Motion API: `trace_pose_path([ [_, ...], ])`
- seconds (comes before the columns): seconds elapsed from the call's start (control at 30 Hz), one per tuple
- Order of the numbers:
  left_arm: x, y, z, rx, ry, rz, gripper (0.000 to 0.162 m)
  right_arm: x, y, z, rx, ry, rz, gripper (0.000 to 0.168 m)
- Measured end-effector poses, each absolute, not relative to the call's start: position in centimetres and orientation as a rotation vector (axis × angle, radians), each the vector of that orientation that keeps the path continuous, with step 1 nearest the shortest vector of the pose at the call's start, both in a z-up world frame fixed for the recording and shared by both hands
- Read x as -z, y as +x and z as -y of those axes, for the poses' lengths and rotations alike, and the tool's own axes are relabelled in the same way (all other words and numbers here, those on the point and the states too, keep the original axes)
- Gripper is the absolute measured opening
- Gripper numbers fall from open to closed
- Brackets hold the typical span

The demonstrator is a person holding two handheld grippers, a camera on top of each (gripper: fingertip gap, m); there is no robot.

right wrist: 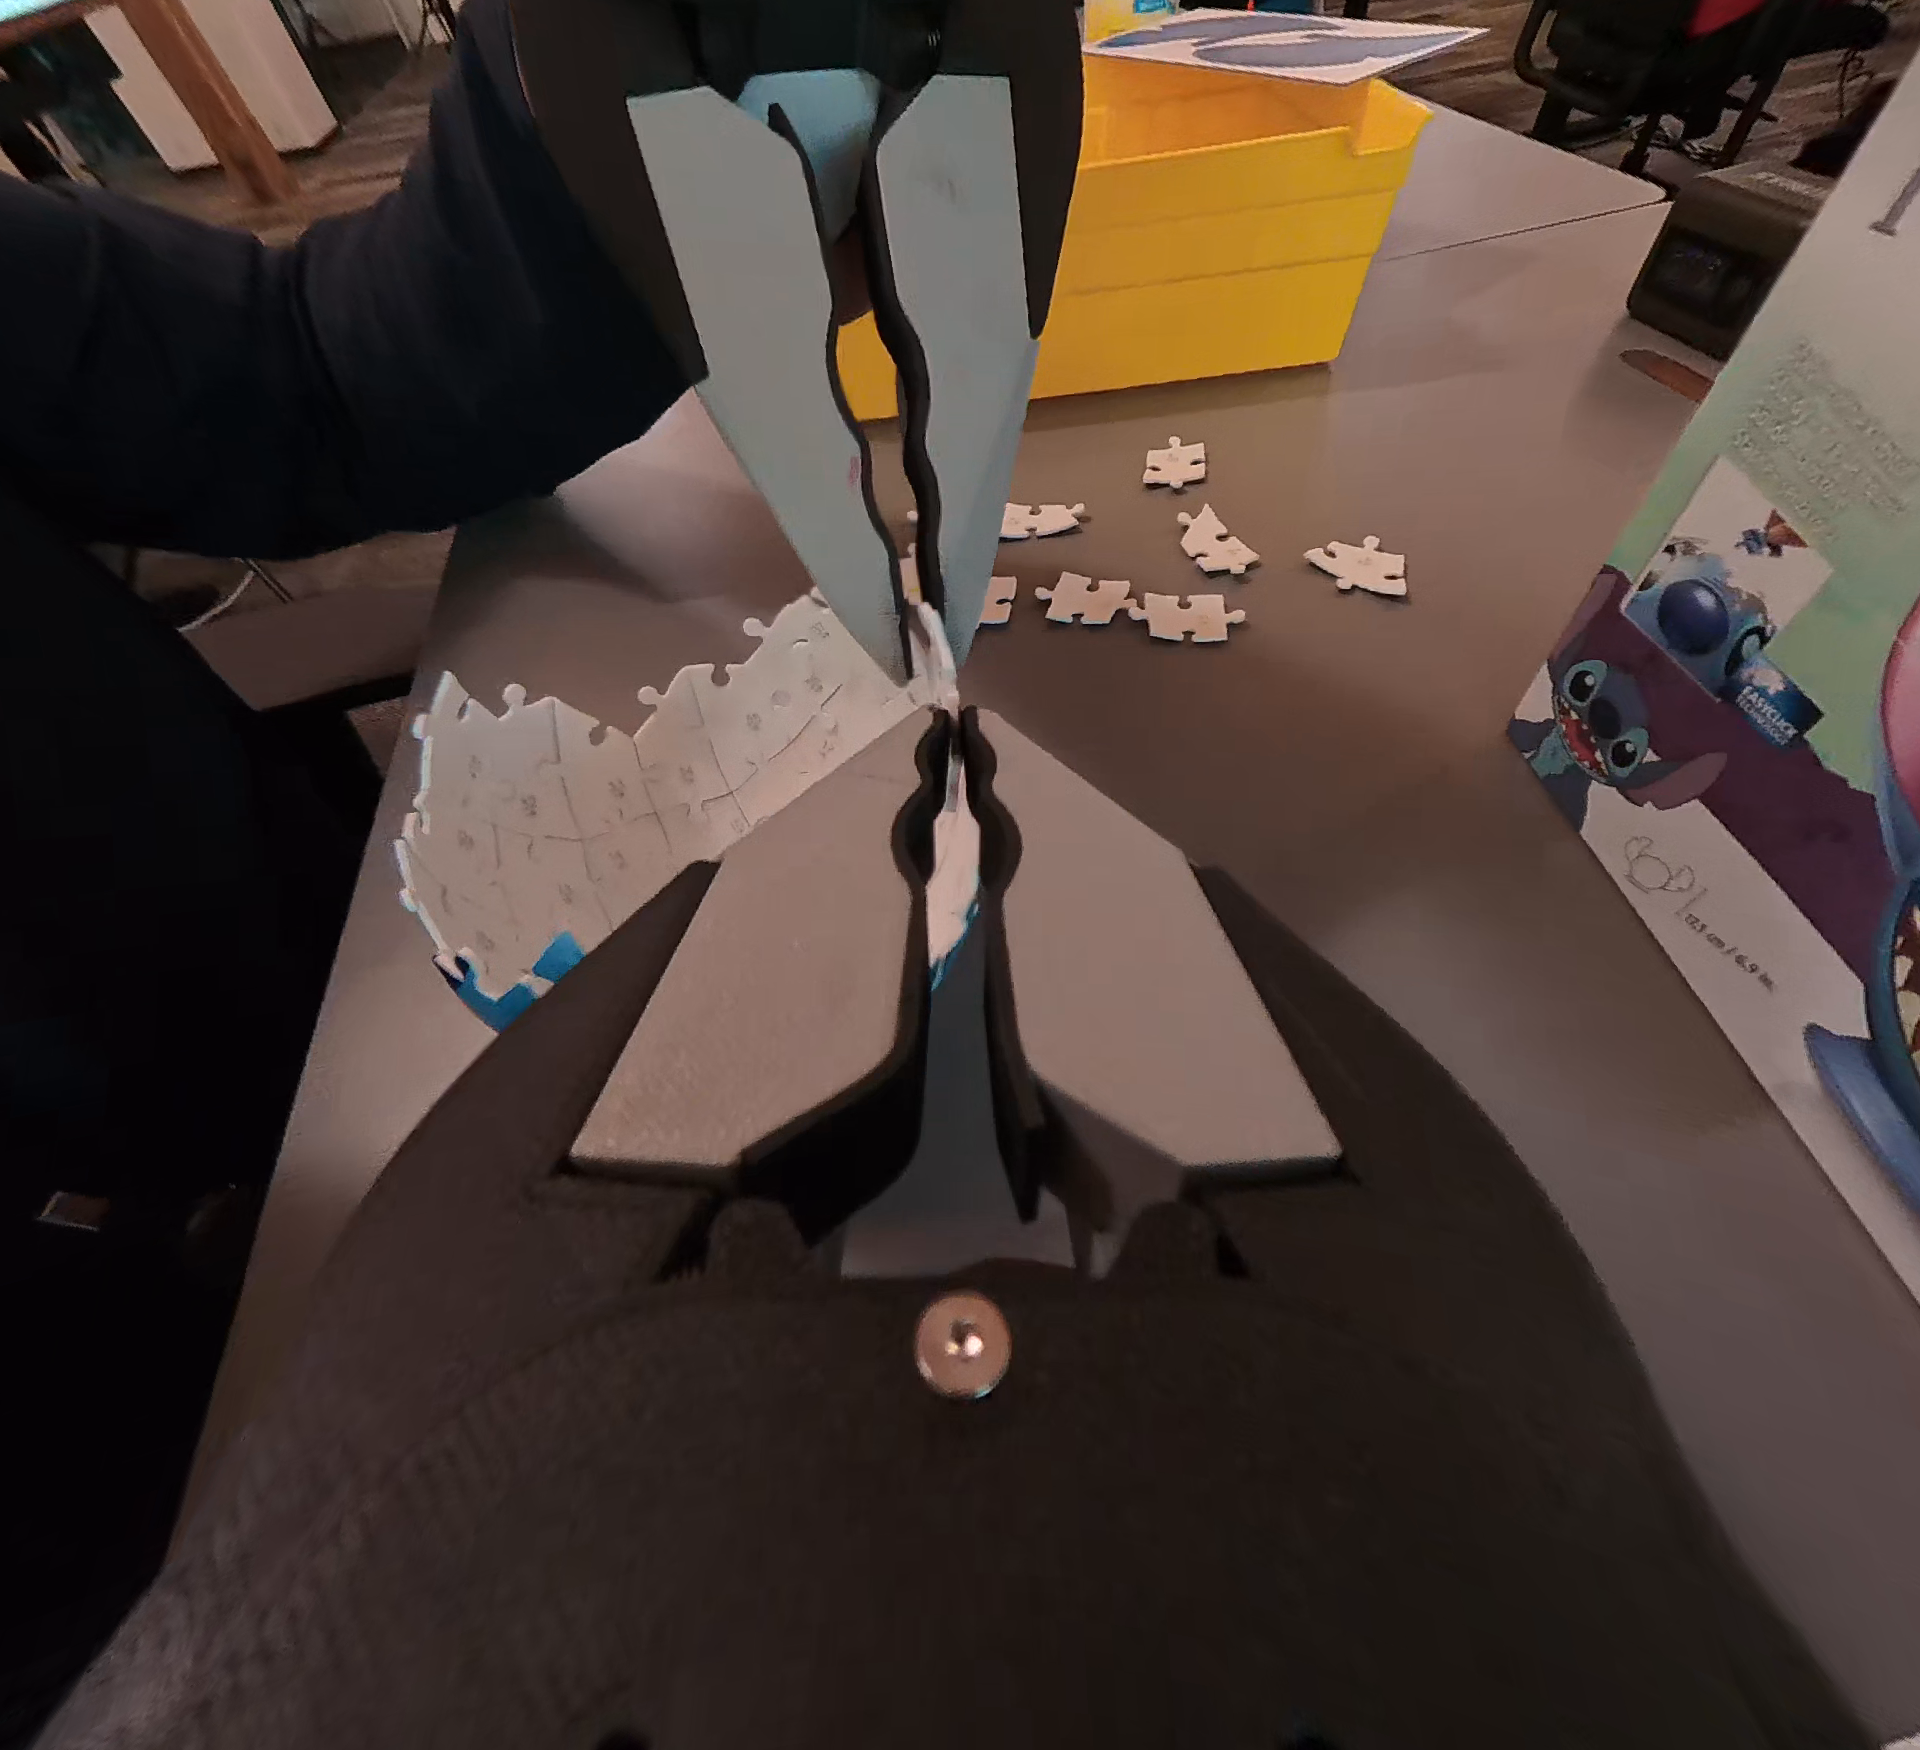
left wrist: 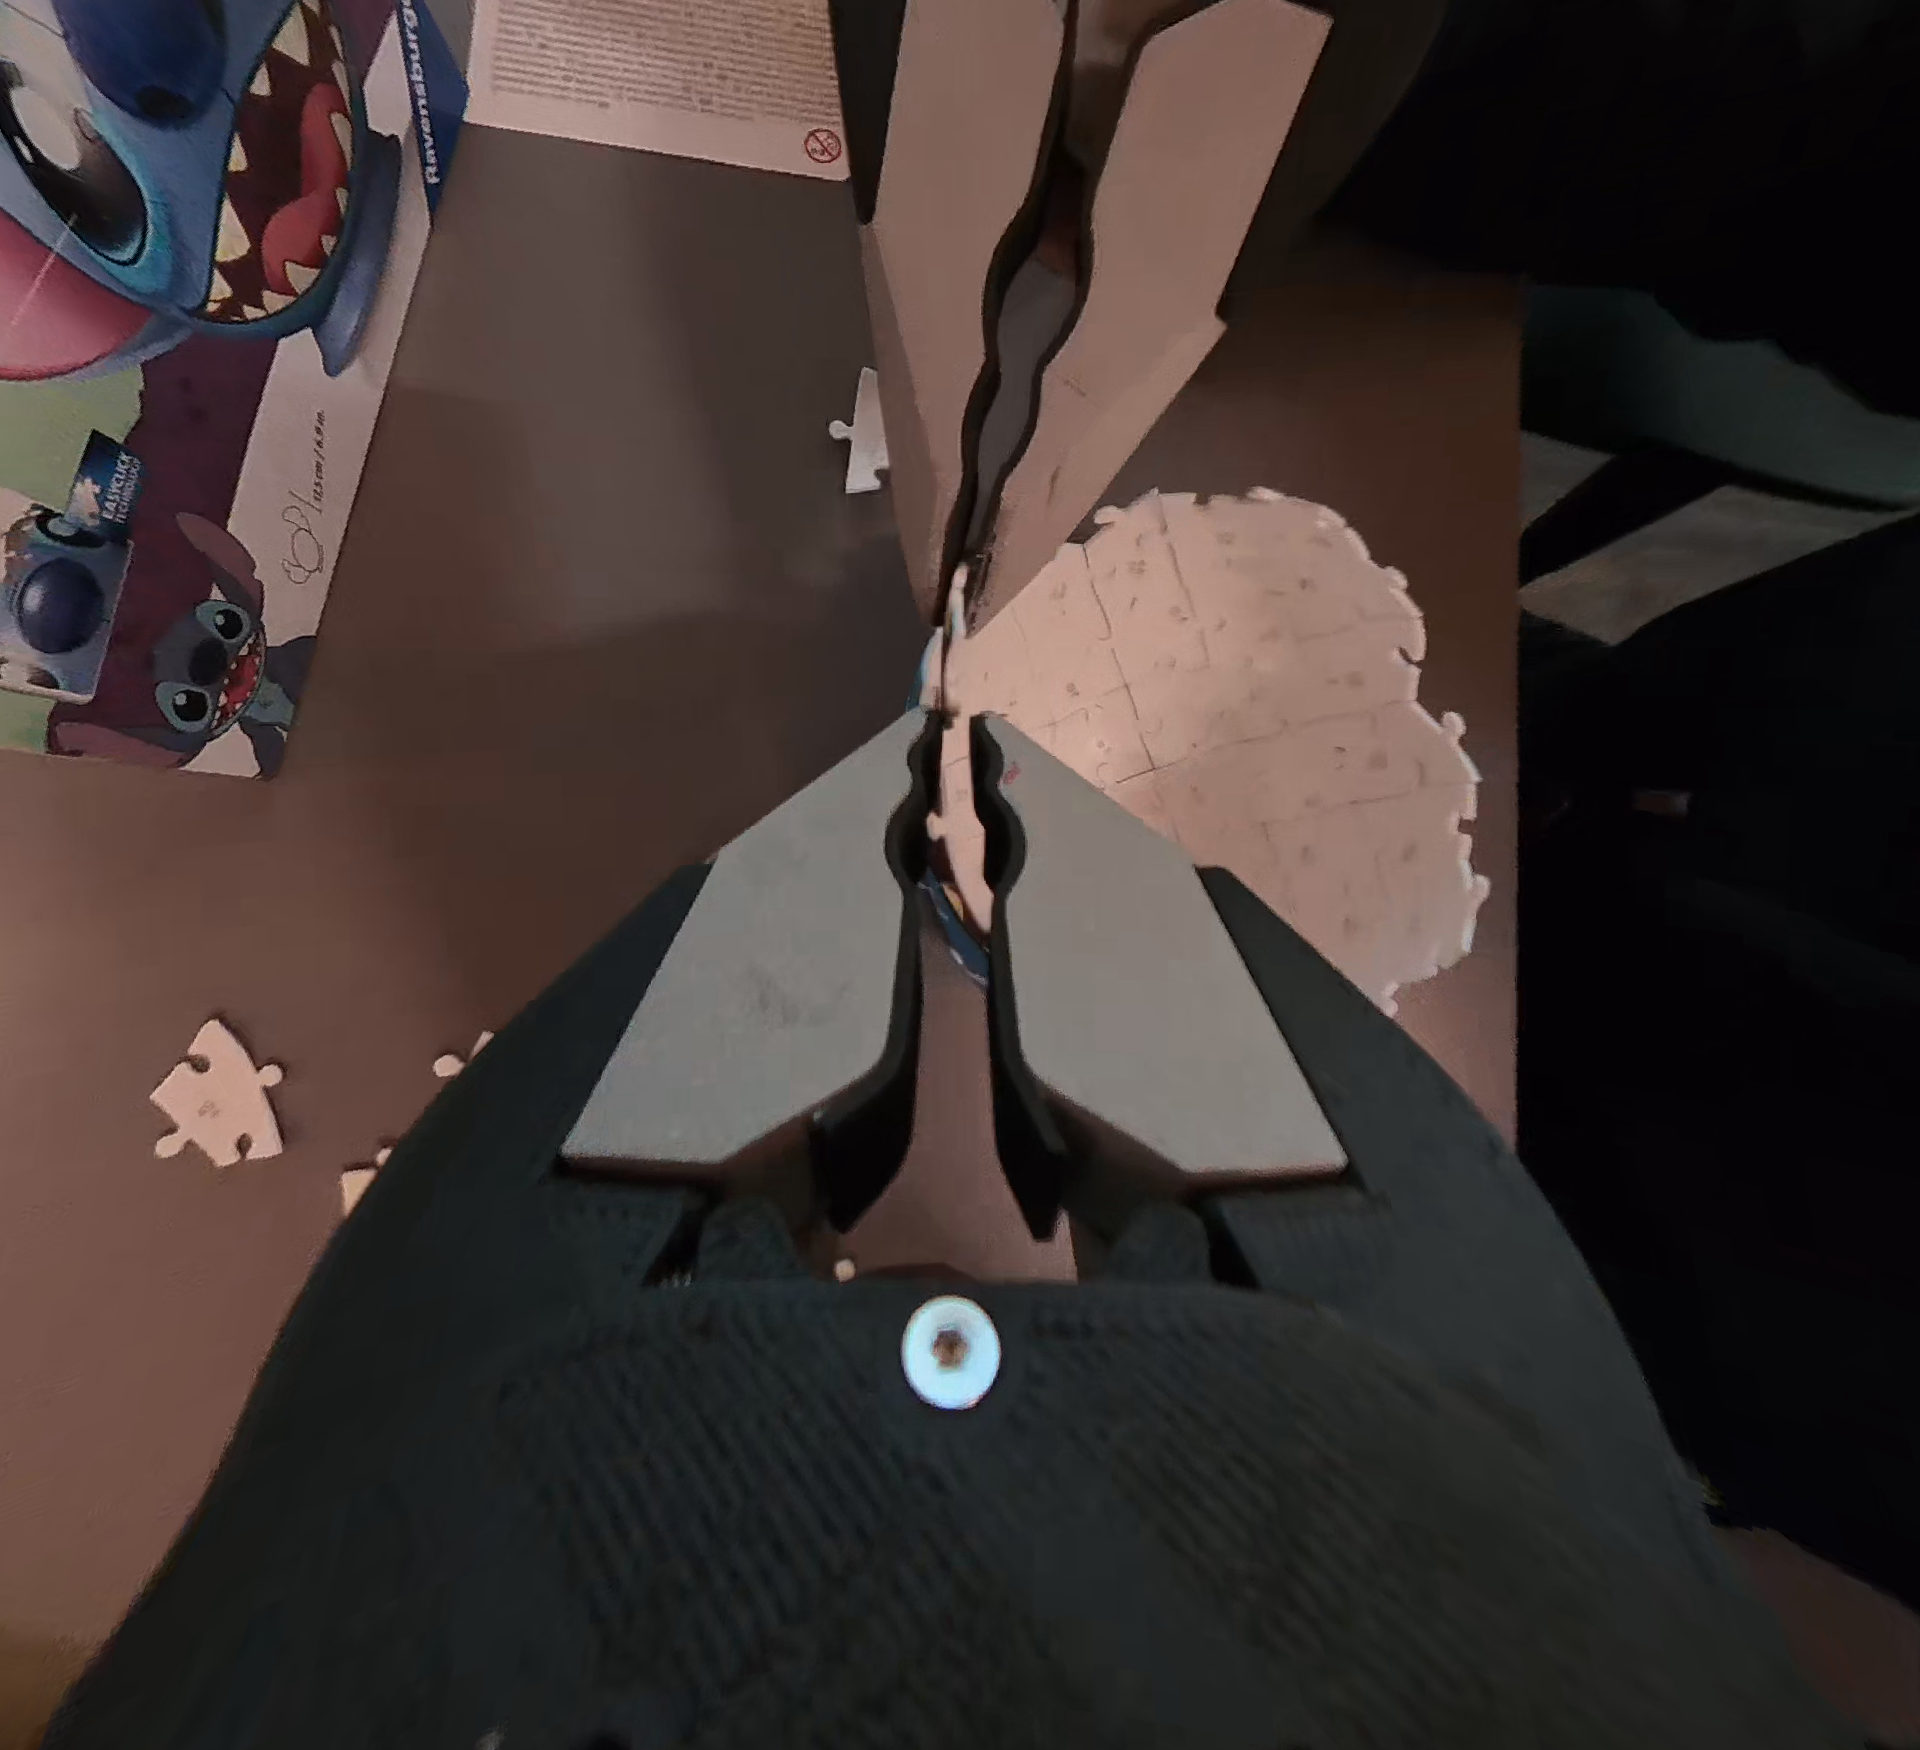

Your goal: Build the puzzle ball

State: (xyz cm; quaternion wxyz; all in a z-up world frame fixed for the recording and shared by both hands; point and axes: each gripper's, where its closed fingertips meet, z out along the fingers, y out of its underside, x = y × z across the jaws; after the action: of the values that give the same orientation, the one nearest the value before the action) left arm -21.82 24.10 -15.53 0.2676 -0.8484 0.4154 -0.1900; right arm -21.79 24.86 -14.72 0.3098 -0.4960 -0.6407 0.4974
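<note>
The partly built puzzle ball is a white curved shell (left wrist: 1247, 744) with a blue outer face, held above the brown table (left wrist: 623, 557). It also shows in the right wrist view (right wrist: 582, 796). My left gripper (left wrist: 951, 724) is shut on the shell's near edge, which runs edge-on between its jaws. My right gripper (right wrist: 956, 724) is shut on the same edge from the opposite side. The two grippers meet tip to tip: the right gripper (left wrist: 961, 599) comes in from above in the left wrist view, and the left gripper (right wrist: 920, 651) does so in the right wrist view. I cannot tell whether the held edge is one loose piece.
Several loose white pieces (right wrist: 1195, 557) lie on the table beyond the grippers, and others show in the left wrist view (left wrist: 218, 1092). The puzzle box (left wrist: 208, 246) lies to the left by a printed sheet (left wrist: 644, 38). A yellow bin (right wrist: 1226, 246) stands behind. A person's dark sleeve (right wrist: 312, 350) is close. The grippers are tip to tip, or close to it.
</note>
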Motion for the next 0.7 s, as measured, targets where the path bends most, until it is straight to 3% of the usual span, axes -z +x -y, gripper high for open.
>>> trace_pose_path([
  [0.4,15.2,-21.9,-24.5,0.478,-2.275,-1.12,0.0,14.2,-21.8,-25.1,-1.323,-1.285,1.666,0.0],
  [0.7,11.0,-20.5,-25.7,0.641,-2.101,-0.958,0.0,11.9,-21.4,-25.1,-1.5,-1.249,1.548,0.0],
])
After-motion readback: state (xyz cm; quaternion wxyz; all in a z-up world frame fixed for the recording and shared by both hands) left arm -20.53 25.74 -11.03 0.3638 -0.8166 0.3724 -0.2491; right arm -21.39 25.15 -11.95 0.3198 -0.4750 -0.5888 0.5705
